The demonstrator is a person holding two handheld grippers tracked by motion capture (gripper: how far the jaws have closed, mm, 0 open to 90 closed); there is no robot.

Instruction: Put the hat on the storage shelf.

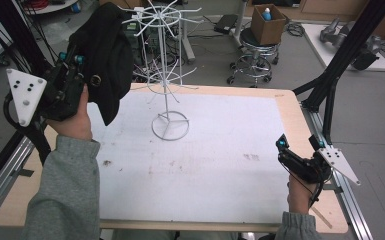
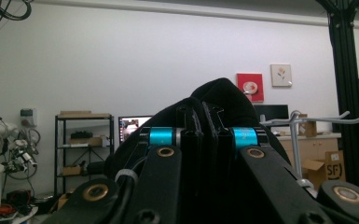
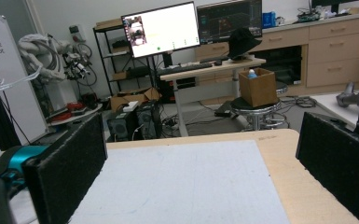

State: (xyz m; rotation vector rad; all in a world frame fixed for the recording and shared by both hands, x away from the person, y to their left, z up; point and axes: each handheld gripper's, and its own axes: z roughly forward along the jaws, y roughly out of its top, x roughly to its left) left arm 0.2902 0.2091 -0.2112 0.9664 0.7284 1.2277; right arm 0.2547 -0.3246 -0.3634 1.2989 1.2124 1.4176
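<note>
Left gripper (image 1: pixel 75 62): your jaws are clamped on a fold of the black cap (image 1: pixel 105 55); in the left gripper view the two pads stand almost together with dark cloth (image 2: pixel 219 95) bulging up behind them.
Right gripper (image 1: pixel 300 152): your jaws stand wide apart with nothing between them, low over the right edge of the table (image 1: pixel 300 115).
Cap position: you hold it up at the left, beside the upper arms of the white wire rack (image 1: pixel 166 65), its body drooping below your grip; whether cloth touches a hook I cannot tell.
Rack: its ring base (image 1: pixel 170 126) sits on the white mat (image 1: pixel 205 160), well apart from your right gripper.
Handling: the cap looks light and soft, so it will sag and swing rather than keep its shape; not fragile, little risk of slipping from a pinch.
Where to hold: keep hold near the rim, where the cloth seems firmest, so the hollow crown hangs free for a hook.
Caution: the rack looks thin and light; a snagged pull could likely tip it.
</note>
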